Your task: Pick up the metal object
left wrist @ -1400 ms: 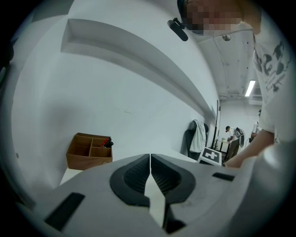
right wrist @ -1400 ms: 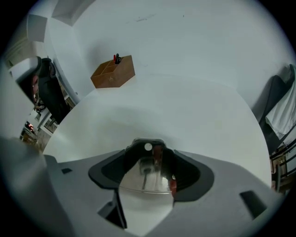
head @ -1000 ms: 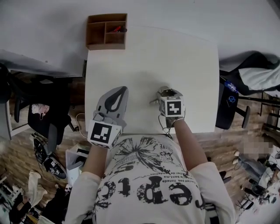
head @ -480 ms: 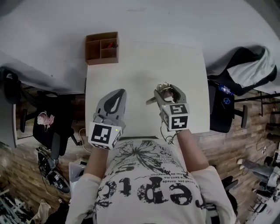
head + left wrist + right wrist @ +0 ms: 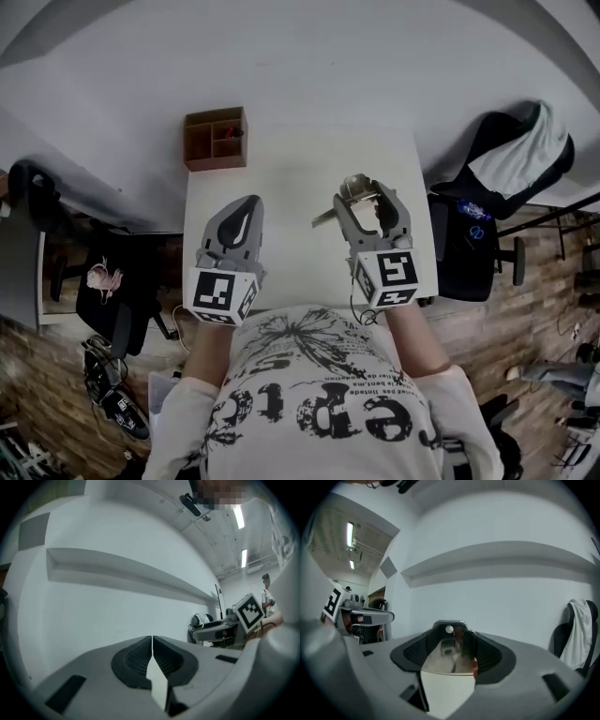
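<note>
We enter the surface [image 5: 300, 155] ahead of the person, its far edge towards the wall. On its far left corner we log a compartment box [image 5: 215, 150], with a small item [image 5: 234, 132] in its far right compartment. Over the near left part of the surface we place the left gripper [image 5: 250, 201]. Over the near right part we place the right gripper [image 5: 362, 187], apart from the left. Between the right gripper's jaws we note the metal object [image 5: 353, 190], one part sticking out leftward. Right of the surface we list a chair [image 5: 464, 248], with a garment [image 5: 525, 150] over a seat behind it. Left of the surface we list another chair [image 5: 108, 305] on the floor.
</note>
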The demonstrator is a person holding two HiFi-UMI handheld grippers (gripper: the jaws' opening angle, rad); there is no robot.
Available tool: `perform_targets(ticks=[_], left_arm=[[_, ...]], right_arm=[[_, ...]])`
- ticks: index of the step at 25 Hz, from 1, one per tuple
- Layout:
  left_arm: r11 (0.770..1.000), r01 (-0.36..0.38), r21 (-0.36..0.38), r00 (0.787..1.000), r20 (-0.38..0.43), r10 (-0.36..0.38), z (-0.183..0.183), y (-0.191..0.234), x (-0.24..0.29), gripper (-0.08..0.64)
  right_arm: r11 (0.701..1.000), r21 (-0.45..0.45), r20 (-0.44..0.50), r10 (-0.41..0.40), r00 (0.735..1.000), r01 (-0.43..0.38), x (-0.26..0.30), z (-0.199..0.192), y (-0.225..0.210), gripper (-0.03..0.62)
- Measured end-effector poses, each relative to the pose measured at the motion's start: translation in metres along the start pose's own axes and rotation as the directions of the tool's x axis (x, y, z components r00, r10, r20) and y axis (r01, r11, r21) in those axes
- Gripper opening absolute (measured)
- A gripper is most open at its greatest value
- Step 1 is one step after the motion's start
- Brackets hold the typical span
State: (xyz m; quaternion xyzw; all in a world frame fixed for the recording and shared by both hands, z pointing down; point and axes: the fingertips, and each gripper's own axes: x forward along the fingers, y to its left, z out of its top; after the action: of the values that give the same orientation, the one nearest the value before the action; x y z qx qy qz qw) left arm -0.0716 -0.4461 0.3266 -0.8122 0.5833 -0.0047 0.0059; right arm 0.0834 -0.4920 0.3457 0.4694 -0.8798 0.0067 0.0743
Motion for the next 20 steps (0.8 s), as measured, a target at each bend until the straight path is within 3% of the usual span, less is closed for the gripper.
perform_targets(ticks=[6, 13, 20], left_arm=[[0.999, -0.037, 0.007, 0.999, -0.002, 0.037, 0.007, -0.003, 0.000, 0.011], [0.998, -0.065, 0.005, 0.998, -0.014, 0.065, 0.007, -0.006, -0.007, 0.011], [0.999, -0.047, -0.014, 0.999, 0.013, 0.047, 0.015, -0.012, -0.010, 0.011]], right_arm=[[1.000, 0.012, 0.084, -0.011, 0.996, 0.010, -0.013, 0.017, -0.008, 0.281], [1.000, 0.013, 0.079, 0.027, 0.996, -0.028, -0.013, 0.009, -0.003, 0.279], [0.999, 0.010, 0.059, 0.034, 0.998, -0.035, -0.008, 0.003, -0.002, 0.279]])
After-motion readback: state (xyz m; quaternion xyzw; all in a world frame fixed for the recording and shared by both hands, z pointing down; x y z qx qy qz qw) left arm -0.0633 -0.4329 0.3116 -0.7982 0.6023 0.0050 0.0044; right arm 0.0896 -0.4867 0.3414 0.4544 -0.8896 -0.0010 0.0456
